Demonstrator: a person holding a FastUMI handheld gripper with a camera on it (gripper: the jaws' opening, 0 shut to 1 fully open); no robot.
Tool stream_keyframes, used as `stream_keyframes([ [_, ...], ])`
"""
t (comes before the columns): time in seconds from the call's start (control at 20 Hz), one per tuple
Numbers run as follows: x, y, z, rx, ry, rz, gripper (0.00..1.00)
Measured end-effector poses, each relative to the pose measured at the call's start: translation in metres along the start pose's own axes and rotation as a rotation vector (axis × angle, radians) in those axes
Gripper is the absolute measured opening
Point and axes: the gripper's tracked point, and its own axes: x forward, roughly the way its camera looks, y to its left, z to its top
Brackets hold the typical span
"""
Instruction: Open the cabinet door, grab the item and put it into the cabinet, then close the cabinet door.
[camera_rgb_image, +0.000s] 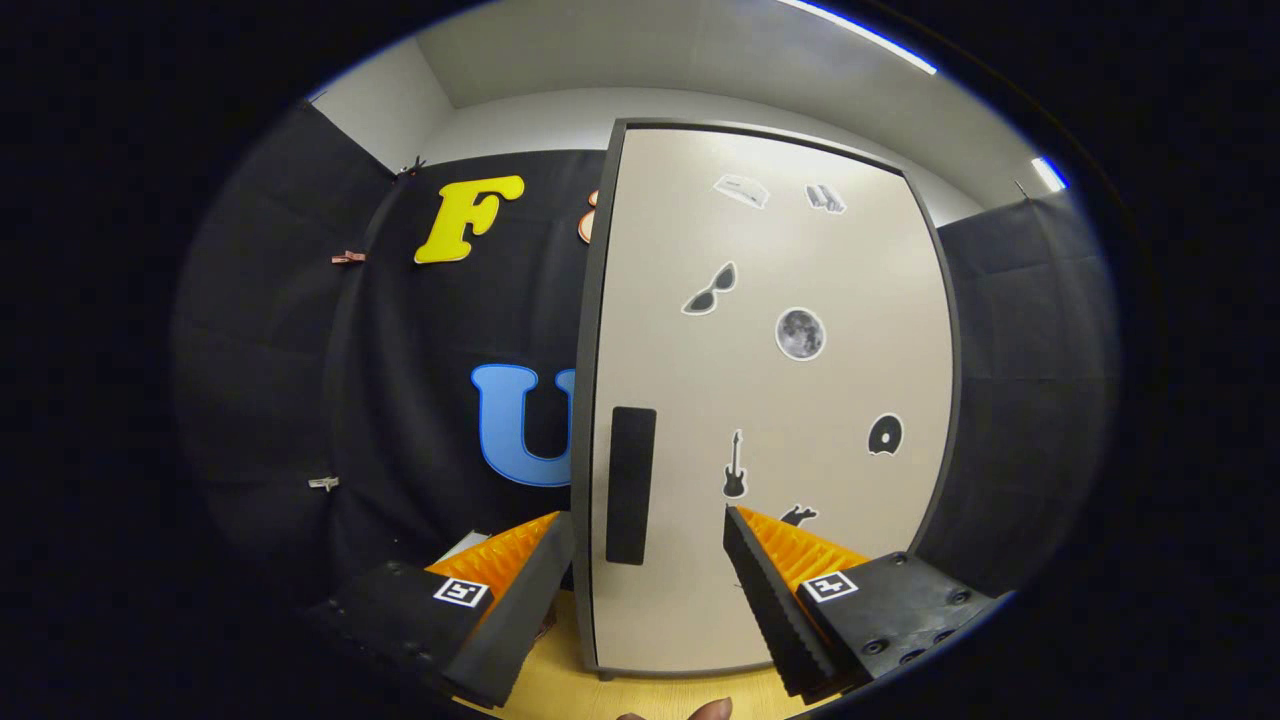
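Lining up on the cabinet door (770, 400) now, the gripper (648, 560) sits with its fingers spread wide, nothing pinched between them. Straight ahead in the gap stands the black handle (631, 485), a tall recessed strip whose long axis runs upright, set close to the door's free edge. It lies nearer the left finger (520, 590) than the right finger (775, 600), just beyond both tips, so my read is that a push forward would bring the left finger around the door's edge and the right one onto the door face. The door looks shut, or very nearly, its dark frame edge showing alongside the handle. Stickers dot the pale panel: sunglasses, a moon, a guitar. Whatever item is to go inside, I cannot pick it out for certain; a pale shape peeks behind the left finger, too hidden to name. Underneath, the wooden tabletop (560, 690) carries the cabinet, and a fingertip (712, 710) pokes in down by the gripper's base. Black cloth walls the booth, with a white ceiling and light strip overhead
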Motion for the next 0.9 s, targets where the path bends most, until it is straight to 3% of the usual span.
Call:
stream_keyframes([
  [0.15, 0.034, 0.006, -0.01, -0.003, 0.004, -0.023, 0.97],
  [0.35, 0.065, 0.007, -0.027, -0.011, 0.026, -0.042, 0.56],
  [0.45, 0.076, 0.007, -0.034, 0.001, 0.05, -0.052, 0.57],
  [0.5, 0.083, 0.011, -0.035, 0.019, 0.061, -0.041, 0.48],
  [0.65, 0.082, 0.008, -0.037, 0.067, 0.074, -0.057, 0.4],
  [0.8, 0.083, 0.007, -0.037, 0.03, 0.065, -0.048, 0.24],
  [0.9, 0.081, 0.008, -0.037, 0.056, 0.081, -0.027, 0.24],
])
